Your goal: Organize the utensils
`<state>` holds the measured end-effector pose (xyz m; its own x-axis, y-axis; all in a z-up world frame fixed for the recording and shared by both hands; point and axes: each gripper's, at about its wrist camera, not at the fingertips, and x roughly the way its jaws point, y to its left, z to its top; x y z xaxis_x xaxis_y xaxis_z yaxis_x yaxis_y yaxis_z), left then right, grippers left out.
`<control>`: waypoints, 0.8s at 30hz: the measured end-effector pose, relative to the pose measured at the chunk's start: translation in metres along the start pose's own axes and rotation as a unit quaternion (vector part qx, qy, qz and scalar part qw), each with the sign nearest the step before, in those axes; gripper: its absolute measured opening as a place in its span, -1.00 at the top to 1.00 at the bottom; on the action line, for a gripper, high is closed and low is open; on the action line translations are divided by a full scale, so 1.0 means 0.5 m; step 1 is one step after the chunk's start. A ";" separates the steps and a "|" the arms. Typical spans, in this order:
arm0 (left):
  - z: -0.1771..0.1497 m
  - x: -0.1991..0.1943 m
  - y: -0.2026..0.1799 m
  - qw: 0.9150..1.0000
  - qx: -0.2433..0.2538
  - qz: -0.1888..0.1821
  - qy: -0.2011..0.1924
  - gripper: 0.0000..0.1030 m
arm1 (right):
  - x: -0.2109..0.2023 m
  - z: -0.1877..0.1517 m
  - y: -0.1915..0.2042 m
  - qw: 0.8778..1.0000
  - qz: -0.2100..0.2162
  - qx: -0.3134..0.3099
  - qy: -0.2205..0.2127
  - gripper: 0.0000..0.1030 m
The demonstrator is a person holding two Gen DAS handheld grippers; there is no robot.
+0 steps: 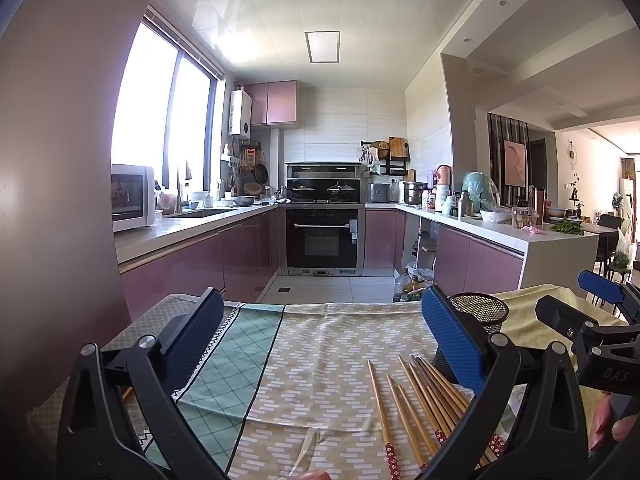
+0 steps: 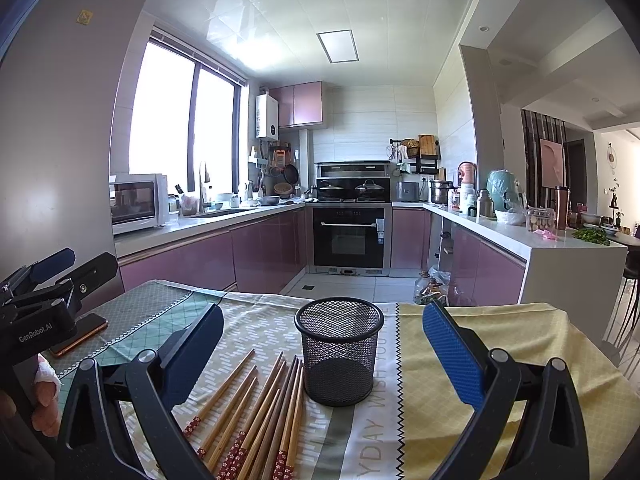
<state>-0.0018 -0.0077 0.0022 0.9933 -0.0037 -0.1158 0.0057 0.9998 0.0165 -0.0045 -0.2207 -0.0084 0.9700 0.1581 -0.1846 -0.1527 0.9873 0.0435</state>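
Note:
Several wooden chopsticks [image 2: 260, 408] with red patterned ends lie loose on the tablecloth, just left of an upright black mesh cup [image 2: 339, 350], which holds nothing. In the right wrist view my right gripper [image 2: 324, 344] stands open above the cloth, with the cup between its blue pads and the chopsticks by its left finger. In the left wrist view my left gripper [image 1: 322, 336] is open and holds nothing. There the chopsticks [image 1: 416, 404] lie by its right finger, which partly hides the mesh cup [image 1: 480, 312]. Each gripper shows at the edge of the other's view.
A patterned cloth [image 2: 460, 380] covers the table, whose far edge faces the kitchen floor. A phone [image 2: 80, 334] lies at the table's left, under my left gripper. A tall grey fridge [image 1: 52, 200] stands close on the left. Kitchen counters lie beyond.

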 end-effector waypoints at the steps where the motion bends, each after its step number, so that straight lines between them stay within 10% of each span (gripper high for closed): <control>1: 0.000 0.000 0.001 1.000 -0.001 0.000 0.000 -0.90 | 0.000 0.001 0.000 1.000 0.000 -0.001 -0.001 -0.88; 24: -0.014 0.006 -0.003 1.000 -0.001 -0.003 0.001 -0.90 | -0.005 0.001 0.013 1.000 0.000 0.001 -0.003 -0.88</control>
<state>0.0006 -0.0090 -0.0050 0.9929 -0.0092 -0.1188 0.0109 0.9998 0.0138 -0.0079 -0.2146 -0.0073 0.9713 0.1577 -0.1779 -0.1521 0.9873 0.0449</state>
